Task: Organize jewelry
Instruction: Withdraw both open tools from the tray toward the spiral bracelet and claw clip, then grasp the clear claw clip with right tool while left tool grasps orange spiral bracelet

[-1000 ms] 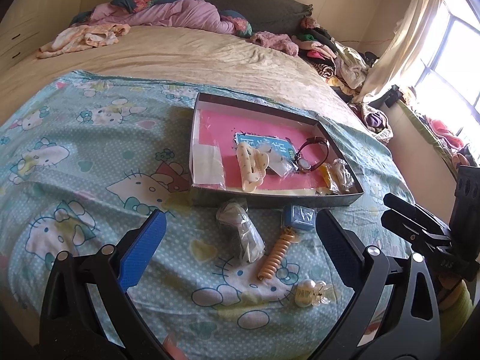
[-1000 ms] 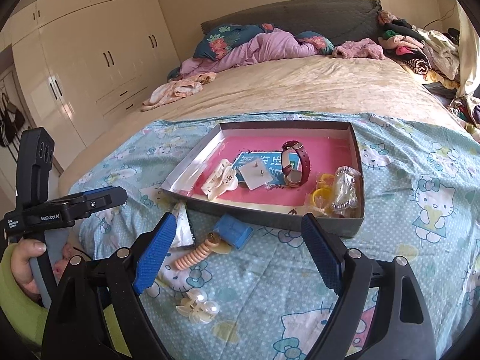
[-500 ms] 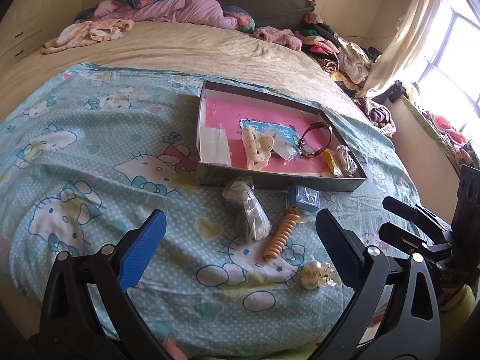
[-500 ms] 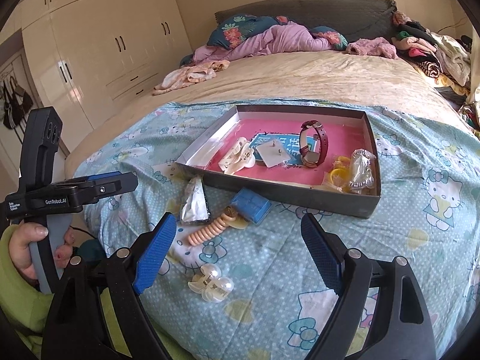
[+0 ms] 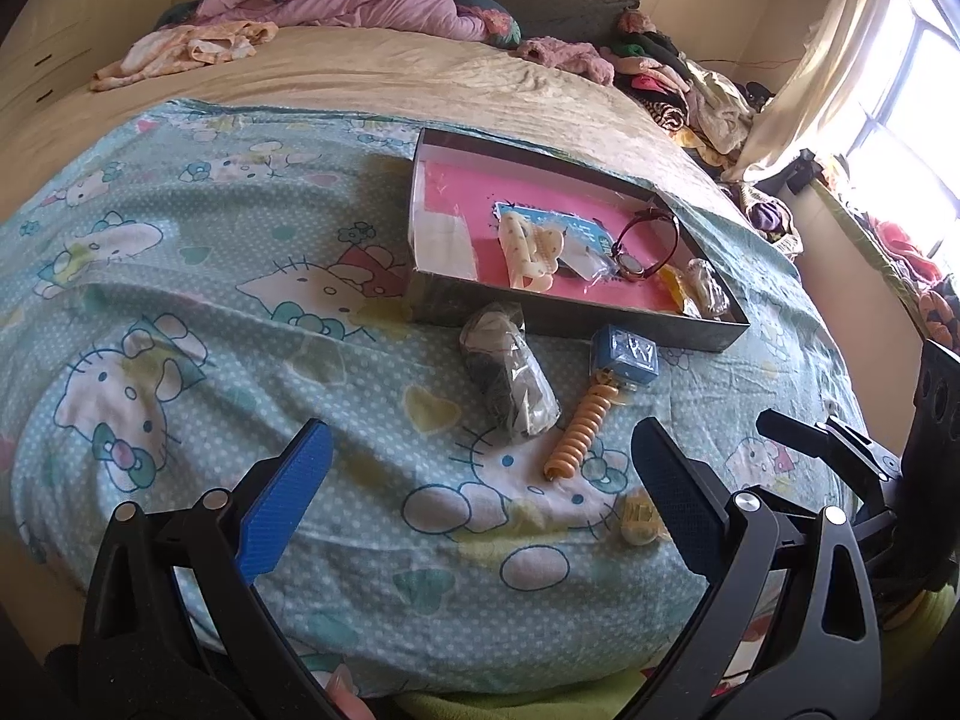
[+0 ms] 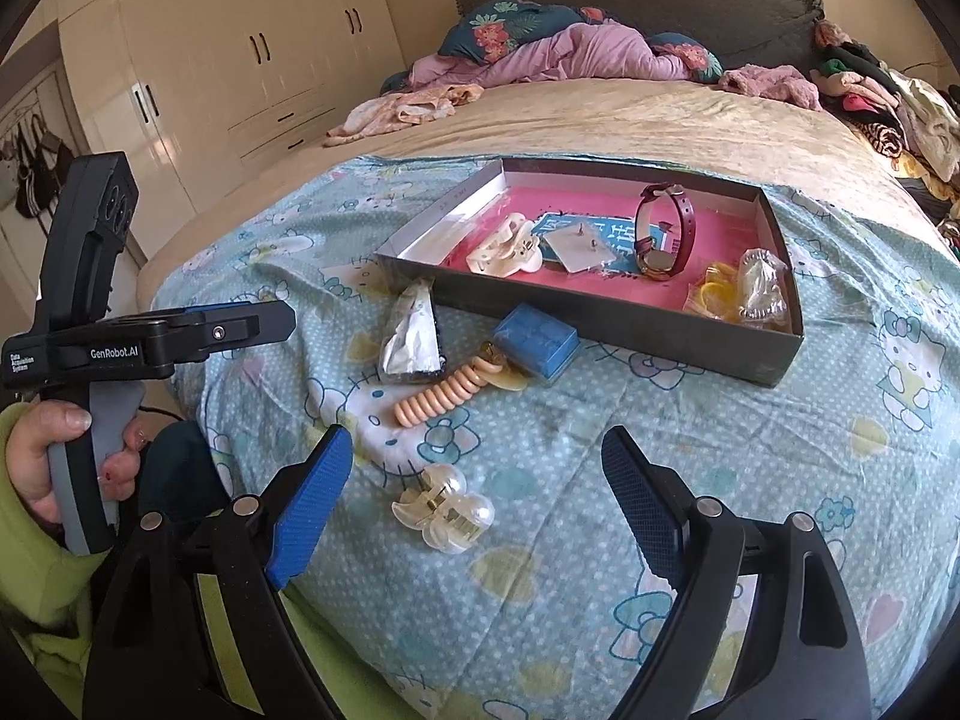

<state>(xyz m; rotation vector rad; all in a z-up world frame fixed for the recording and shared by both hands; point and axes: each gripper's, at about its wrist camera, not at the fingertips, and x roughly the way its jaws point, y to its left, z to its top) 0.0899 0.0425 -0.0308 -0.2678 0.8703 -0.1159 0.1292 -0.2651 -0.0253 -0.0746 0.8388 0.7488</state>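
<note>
Spread over the bed, a cartoon-cat sheet [image 6: 690, 450] carries a shallow pink-lined box [image 6: 600, 315] holding a maroon wristwatch [image 6: 663, 234]. Just outside its near wall lie a blue case [image 6: 536, 343], a coiled orange tie [image 6: 435, 399] and a clear pearl claw clip [image 6: 447, 510]. Both the left gripper [image 5: 477, 498] and the right gripper [image 6: 477, 501] gape wide, empty, above the sheet.

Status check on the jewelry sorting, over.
Both grippers open, empty: left gripper, right gripper. Pearl hair clip loose on blanket before right gripper. Tray beyond; path clear.
</note>
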